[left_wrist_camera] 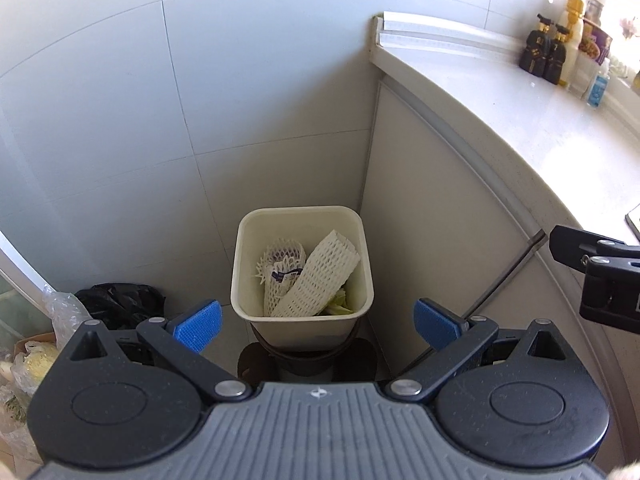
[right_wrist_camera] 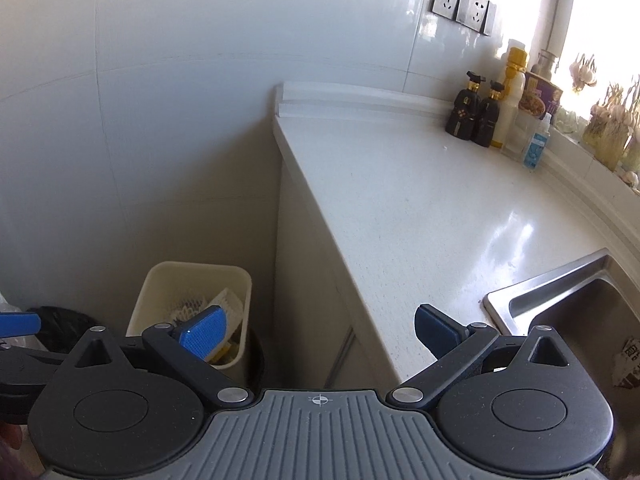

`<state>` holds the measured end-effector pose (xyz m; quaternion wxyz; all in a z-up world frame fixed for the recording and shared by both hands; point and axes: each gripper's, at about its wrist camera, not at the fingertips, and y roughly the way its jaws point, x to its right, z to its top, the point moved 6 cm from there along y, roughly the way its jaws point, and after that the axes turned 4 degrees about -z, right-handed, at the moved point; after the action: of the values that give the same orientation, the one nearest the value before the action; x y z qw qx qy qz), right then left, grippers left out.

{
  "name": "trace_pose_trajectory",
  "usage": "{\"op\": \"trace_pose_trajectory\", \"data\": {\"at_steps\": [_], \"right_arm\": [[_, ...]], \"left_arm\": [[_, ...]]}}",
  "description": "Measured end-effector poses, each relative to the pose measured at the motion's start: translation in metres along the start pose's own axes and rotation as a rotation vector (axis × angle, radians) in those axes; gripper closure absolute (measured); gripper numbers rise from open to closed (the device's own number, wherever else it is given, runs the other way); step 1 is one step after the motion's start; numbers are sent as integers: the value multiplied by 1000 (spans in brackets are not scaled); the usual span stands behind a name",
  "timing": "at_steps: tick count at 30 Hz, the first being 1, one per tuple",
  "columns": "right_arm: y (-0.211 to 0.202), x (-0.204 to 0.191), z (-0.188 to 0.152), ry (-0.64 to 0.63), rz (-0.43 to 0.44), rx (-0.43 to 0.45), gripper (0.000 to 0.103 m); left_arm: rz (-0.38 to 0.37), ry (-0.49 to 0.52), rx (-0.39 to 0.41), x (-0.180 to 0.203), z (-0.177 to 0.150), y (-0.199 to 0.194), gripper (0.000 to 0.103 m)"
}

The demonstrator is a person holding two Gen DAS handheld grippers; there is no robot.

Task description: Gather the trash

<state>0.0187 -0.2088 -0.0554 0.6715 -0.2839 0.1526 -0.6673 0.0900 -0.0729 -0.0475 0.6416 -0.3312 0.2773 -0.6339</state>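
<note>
1. Cream plastic is your landmark: the bin [left_wrist_camera: 302, 268] stands on the floor in the corner where the tiled wall [left_wrist_camera: 160, 120] meets the cabinet side below the worktop's [right_wrist_camera: 420, 208] left end.
2. Inside the bin lie two white foam fruit nets [left_wrist_camera: 316, 276], one with a labelled wrapper tucked in, and something pale green near the bottom. That trash looks already collected.
3. Your left tool [left_wrist_camera: 316, 326] hangs over the bin's near rim with both blue pads spread wide and nothing between them.
4. Your right tool [right_wrist_camera: 320, 330] is likewise spread and empty, hovering at the worktop's near left edge, just beside the steel sink [right_wrist_camera: 568, 312].
5. The worktop surface shows no loose litter; only bottles [right_wrist_camera: 480, 116] stand at its far right corner, and they are not trash.
6. A printed scrap [right_wrist_camera: 628, 364] shows low at the right, by the sink; whether it is litter you cannot tell from here. Swing the right tool that way for a clearer look before committing.
7. If you do pick something up, carry it over the bin's centre, then release, so it clears the upstanding nets and the rim.
</note>
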Motion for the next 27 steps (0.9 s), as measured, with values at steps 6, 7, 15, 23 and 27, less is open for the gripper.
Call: {"op": "trace_pose_trajectory", "data": {"at_steps": [6,7,15,23,27], "right_arm": [[3,1,-2,-1,8,-8,1],[3,2,-2,0,8,-9,1],[4,0,-2,-3,7,-8,1],[1,0,-3,-1,4,-1,1],[1,0,-3,-3,7,-1,1]], "left_arm": [[16,5,-3,2,0,0,0],[17,5,-4,2,-1,0,0],[17,11,-8,5,-2,0,0],[13,7,-8,4,-3,-1,0],[11,6,-5,4,-2,-1,0]]}}
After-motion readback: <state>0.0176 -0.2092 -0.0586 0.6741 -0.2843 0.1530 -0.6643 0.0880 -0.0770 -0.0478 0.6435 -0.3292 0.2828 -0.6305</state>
